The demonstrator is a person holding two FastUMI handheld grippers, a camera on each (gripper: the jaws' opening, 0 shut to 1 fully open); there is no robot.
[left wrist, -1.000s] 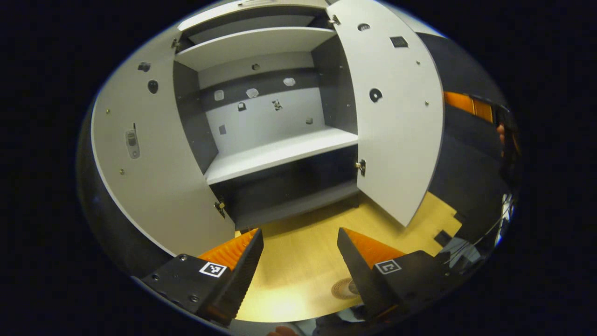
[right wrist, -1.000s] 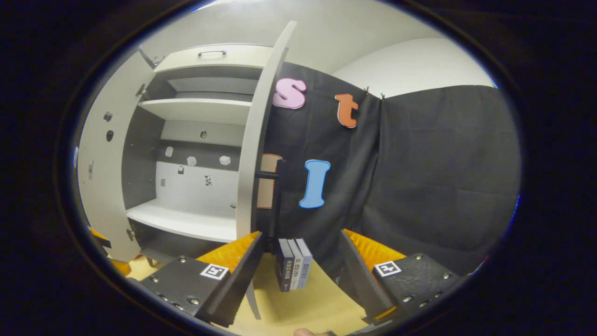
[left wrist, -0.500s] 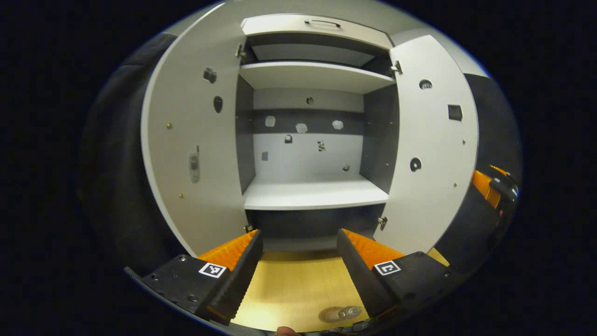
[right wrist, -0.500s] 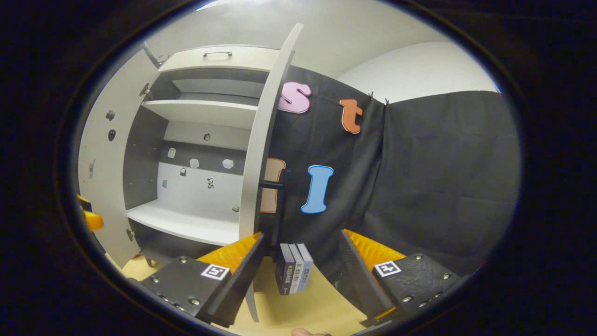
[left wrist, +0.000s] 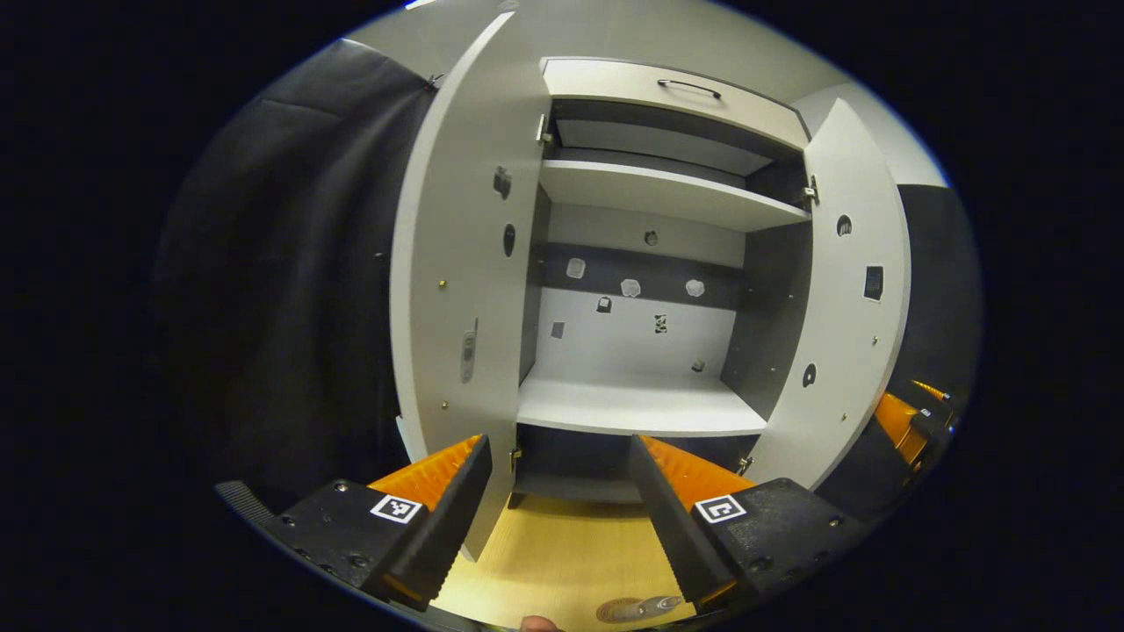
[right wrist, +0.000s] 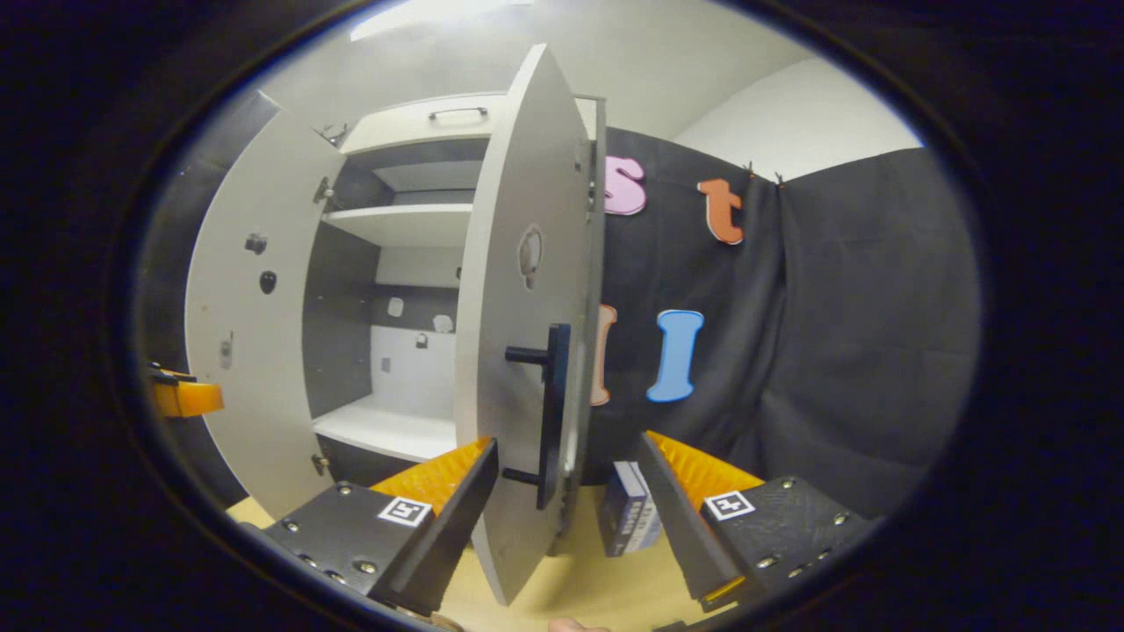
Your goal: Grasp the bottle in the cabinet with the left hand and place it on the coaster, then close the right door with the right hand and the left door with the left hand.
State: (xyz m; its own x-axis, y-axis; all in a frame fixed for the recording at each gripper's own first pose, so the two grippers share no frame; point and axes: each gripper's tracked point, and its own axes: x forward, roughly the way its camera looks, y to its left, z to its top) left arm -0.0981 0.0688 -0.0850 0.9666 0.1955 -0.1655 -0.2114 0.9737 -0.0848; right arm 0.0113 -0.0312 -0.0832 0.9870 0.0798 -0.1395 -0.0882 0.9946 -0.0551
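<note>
The grey cabinet (left wrist: 632, 404) stands with both doors swung out and bare shelves. At the bottom edge of the left gripper view a small clear bottle (left wrist: 657, 603) rests on the round coaster (left wrist: 608, 611) on the wooden table. My left gripper (left wrist: 558, 518) is open and holds nothing, aimed at the cabinet beside the left door (left wrist: 452, 290). My right gripper (right wrist: 566, 518) is open in front of the right door (right wrist: 522, 351). The door's black handle (right wrist: 553, 404) stands just ahead, between the fingers, untouched.
Several dark books (right wrist: 628, 518) stand on the table right of the right door, close to my right finger. Black cloth hangs on both sides of the cabinet. The wooden tabletop (left wrist: 562, 553) reaches to the cabinet's base. A drawer with a handle (left wrist: 689, 85) tops the cabinet.
The left gripper view has swung left, so the left door now sits nearer its middle. The right door now shows its outer face and handle to my right gripper instead of its edge.
</note>
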